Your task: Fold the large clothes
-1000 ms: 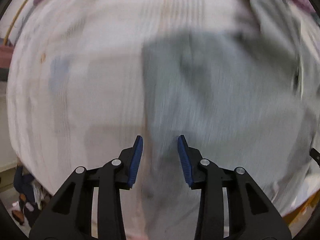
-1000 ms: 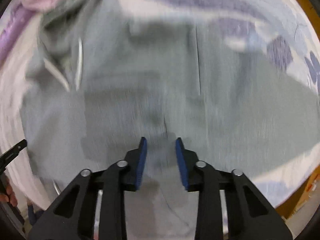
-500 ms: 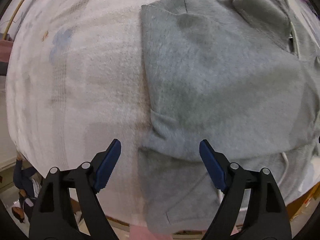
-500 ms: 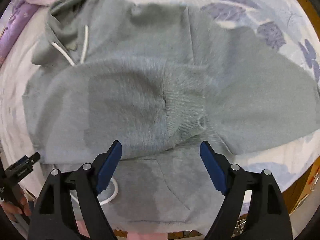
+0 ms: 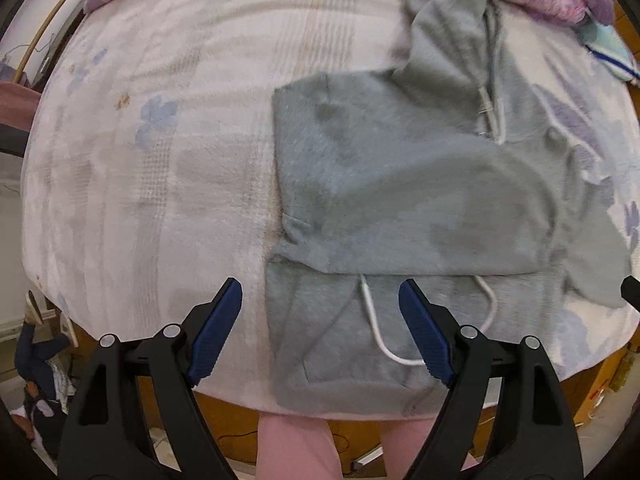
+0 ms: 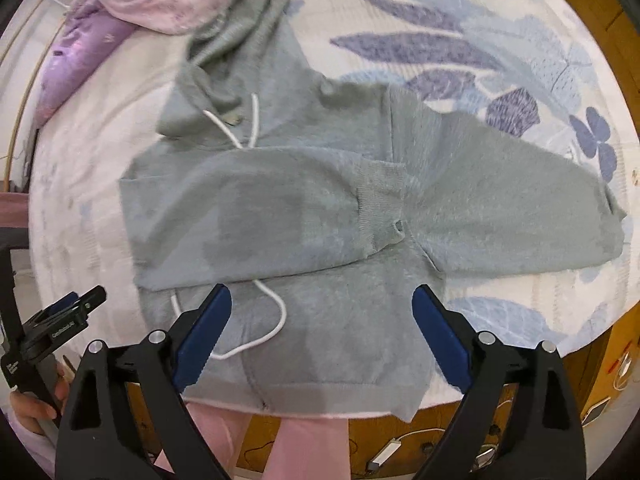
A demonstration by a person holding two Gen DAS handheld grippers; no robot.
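Observation:
A grey hoodie (image 5: 400, 184) lies flat on the bed, hood toward the far side. It also shows in the right wrist view (image 6: 280, 208). One sleeve is folded across the chest, its ribbed cuff (image 6: 380, 204) near the middle. The other sleeve (image 6: 520, 208) stretches out to the right. A white drawstring (image 6: 272, 320) loops over the front near the hem. My left gripper (image 5: 320, 328) is open and empty above the hoodie's near left corner. My right gripper (image 6: 320, 332) is open and empty above the hem.
The bed has a pale floral blanket (image 5: 160, 160) with blue leaf prints (image 6: 420, 44). Pink and purple bedding (image 6: 132, 4) is bunched at the far side. The wooden bed edge (image 6: 500, 420) runs close below the hem. The left gripper's body (image 6: 52, 328) shows at the right wrist view's left edge.
Both grippers have opened from nearly shut, letting go of the folded sleeve, and have pulled back toward the near edge of the bed. The sleeve now lies across the chest.

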